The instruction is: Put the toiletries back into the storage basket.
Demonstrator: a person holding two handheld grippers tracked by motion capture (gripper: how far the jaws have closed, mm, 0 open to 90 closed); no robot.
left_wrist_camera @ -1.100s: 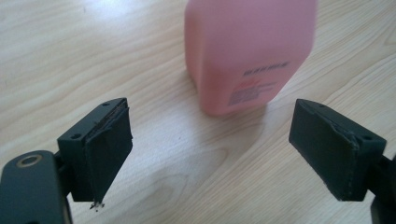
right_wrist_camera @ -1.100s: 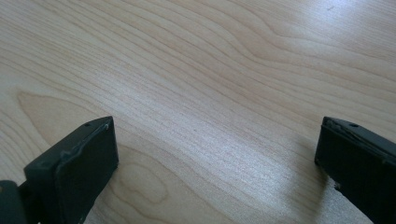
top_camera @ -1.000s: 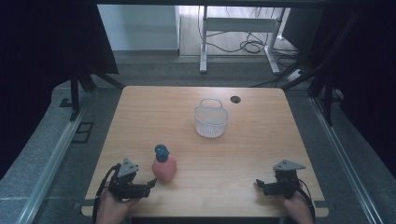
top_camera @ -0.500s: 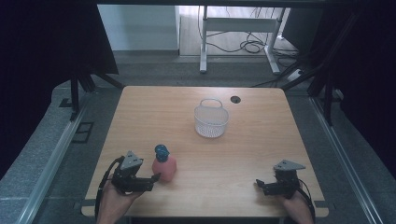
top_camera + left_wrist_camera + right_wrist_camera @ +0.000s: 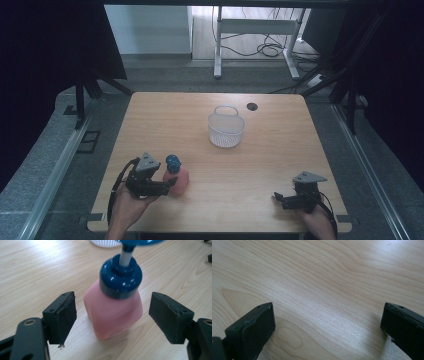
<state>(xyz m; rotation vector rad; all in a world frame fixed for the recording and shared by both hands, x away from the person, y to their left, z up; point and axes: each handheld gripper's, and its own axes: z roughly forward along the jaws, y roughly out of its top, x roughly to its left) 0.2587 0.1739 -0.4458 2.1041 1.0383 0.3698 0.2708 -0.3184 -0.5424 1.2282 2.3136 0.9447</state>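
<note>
Left gripper (image 5: 112, 315) low at the table's (image 5: 280, 165) near-left, jaws apart either side of the pink pump bottle (image 5: 113, 312), not touching. It has closed in on the bottle since 1 s ago. Right gripper (image 5: 280, 199) parked near-right, jaws wide over bare wood, unchanged. White basket (image 5: 226, 129) mid-table.

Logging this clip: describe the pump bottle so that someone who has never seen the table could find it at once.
Start at the wooden table and go to its near left part, well in front of the white mesh basket. The bottle stands upright between the open jaws of the left tool. It is the one pink thing, with a dark blue pump cap.
</note>
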